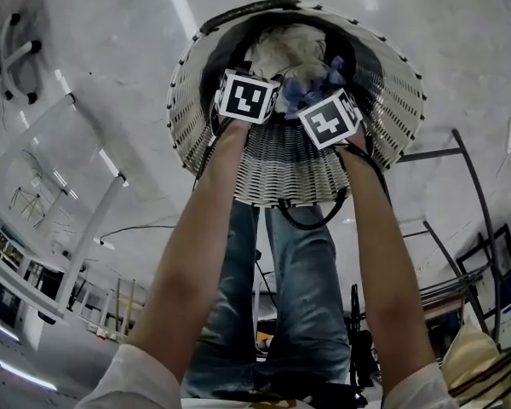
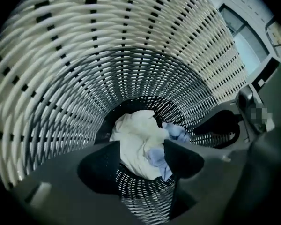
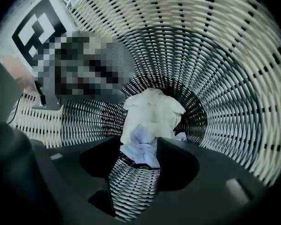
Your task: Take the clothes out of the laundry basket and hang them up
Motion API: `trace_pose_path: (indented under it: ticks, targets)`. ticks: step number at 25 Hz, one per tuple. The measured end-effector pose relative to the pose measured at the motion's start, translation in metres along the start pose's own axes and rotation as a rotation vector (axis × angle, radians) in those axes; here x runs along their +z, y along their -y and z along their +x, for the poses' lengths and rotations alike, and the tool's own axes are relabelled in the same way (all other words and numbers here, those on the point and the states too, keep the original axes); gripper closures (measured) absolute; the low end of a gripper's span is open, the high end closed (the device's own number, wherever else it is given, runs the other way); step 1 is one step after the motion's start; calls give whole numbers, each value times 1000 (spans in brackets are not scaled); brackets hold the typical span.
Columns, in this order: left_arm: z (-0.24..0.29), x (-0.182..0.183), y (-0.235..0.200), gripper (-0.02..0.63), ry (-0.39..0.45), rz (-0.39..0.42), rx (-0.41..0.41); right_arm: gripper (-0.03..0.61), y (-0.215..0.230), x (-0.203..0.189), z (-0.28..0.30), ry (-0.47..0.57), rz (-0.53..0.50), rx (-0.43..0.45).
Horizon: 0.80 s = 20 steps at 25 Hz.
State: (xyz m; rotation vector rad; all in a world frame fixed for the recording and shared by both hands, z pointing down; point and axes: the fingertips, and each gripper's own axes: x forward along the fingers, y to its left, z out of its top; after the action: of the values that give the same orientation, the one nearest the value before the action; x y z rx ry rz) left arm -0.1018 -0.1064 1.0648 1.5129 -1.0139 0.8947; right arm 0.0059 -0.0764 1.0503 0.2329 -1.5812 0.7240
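Jeans beside laundry basket, head view only.

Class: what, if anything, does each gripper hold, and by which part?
Nothing: the left gripper and right gripper are open above the clothes in the basket.

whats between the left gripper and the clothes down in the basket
Nothing. In the left gripper view the left gripper, jaws apart, looks down the basket at the clothes on its bottom; that stretch is bare.
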Motion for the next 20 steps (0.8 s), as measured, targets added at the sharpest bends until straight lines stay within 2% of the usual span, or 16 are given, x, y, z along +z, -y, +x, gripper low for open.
trace_pose_path:
  ticks: [5, 11, 20]
  targets:
    - [27, -5, -12, 318, -33, 46, 9, 305, 8, -3, 28, -21, 26, -16]
    - [51, -19, -20, 318, -121, 127, 63, 307, 17, -12, 50, -47, 45, -52]
    - [80, -23, -30, 322, -184, 295, 101, 308, 28, -18, 78, -116, -22, -142]
